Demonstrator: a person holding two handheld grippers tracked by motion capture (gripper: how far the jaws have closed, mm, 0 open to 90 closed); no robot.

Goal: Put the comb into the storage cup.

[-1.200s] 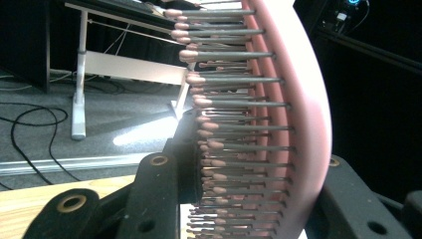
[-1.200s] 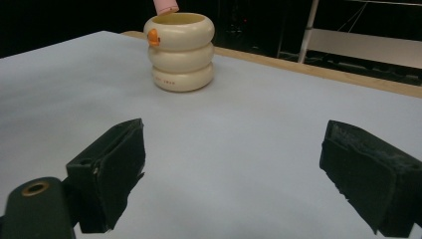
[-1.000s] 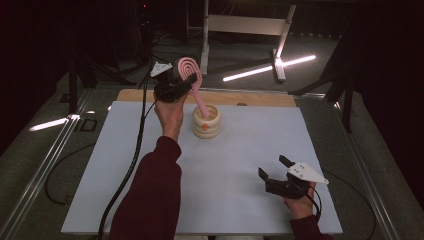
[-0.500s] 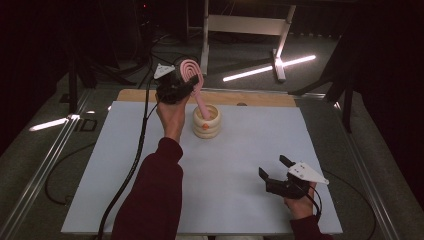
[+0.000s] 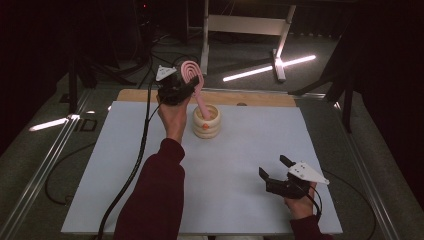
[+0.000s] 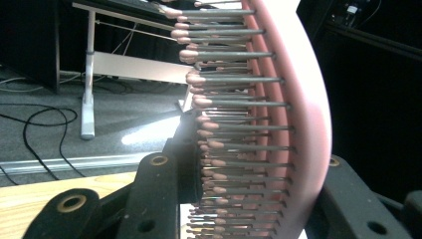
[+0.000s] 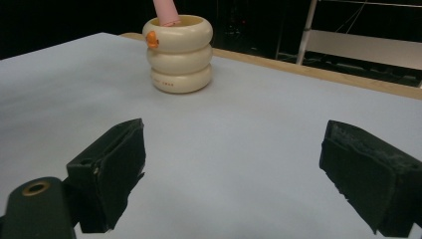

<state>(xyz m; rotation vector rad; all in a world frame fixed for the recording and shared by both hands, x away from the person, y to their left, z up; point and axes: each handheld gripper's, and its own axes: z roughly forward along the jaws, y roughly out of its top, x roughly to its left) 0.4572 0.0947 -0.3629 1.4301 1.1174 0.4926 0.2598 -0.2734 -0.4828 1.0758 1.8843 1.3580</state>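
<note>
My table (image 5: 125,165) wears a pale grey mat, with a strip of bare wood along its far edge. On the mat stands one cream ribbed cup (image 5: 206,122), toward the back.

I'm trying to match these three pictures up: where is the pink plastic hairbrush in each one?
High view: the pink plastic hairbrush stands upper centre, head clamped in the left gripper, handle down in the cream ringed holder.
Left gripper view: its bristled head fills the centre.
Right gripper view: its handle tip sits at the top, in the holder.
Shared landmark: the holder.
</note>
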